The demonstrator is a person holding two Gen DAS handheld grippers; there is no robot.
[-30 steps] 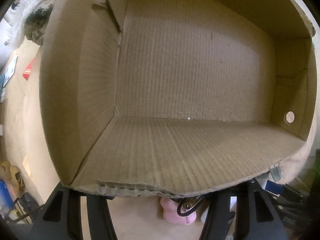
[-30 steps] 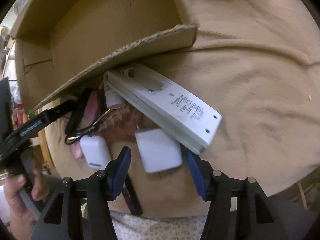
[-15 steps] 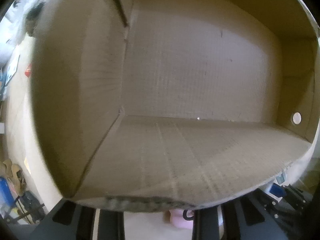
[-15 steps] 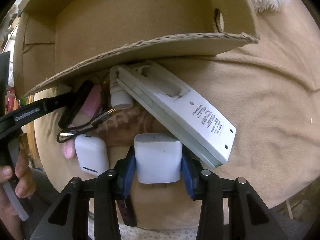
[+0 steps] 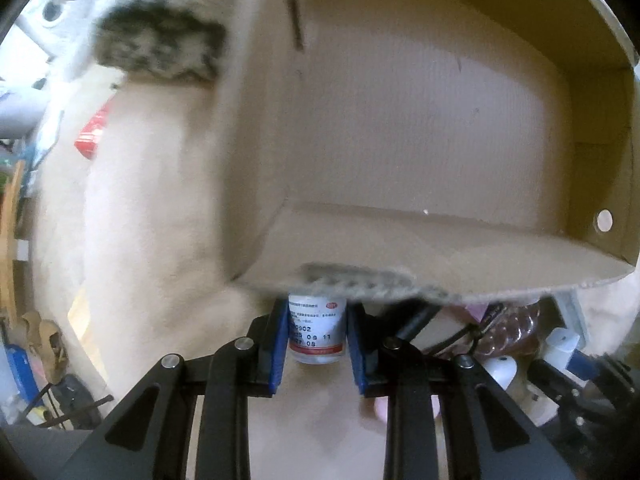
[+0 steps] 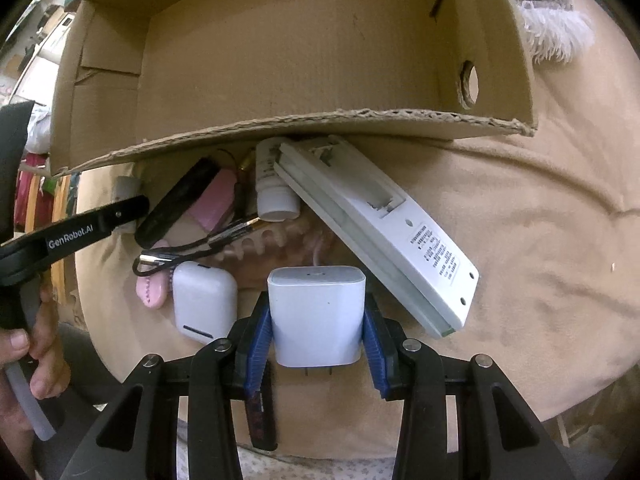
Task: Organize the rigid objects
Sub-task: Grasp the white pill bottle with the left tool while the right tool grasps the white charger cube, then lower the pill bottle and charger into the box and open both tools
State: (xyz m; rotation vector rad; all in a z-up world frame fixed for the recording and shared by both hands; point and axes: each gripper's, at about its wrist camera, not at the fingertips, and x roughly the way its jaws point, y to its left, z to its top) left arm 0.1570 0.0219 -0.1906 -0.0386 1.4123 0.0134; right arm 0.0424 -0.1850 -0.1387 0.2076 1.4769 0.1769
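Since the earlier frames, the white charger block (image 6: 317,316) has been closed upon by the right tool (image 6: 316,338), whose blue pads are pressed against both its sides, and a small white labelled bottle (image 5: 317,330) has come between the pads of the left tool (image 5: 317,344), where it is clamped. Both objects are held just in front of the open cardboard box (image 6: 280,60), below its torn front edge. Beside the charger, a white earbud case (image 6: 204,304) is seen lying on the tan blanket (image 6: 540,240). A long white remote (image 6: 376,228) is tilted under the box edge, touching a second white bottle (image 6: 274,184). Black cords and a pink item are tangled nearby.
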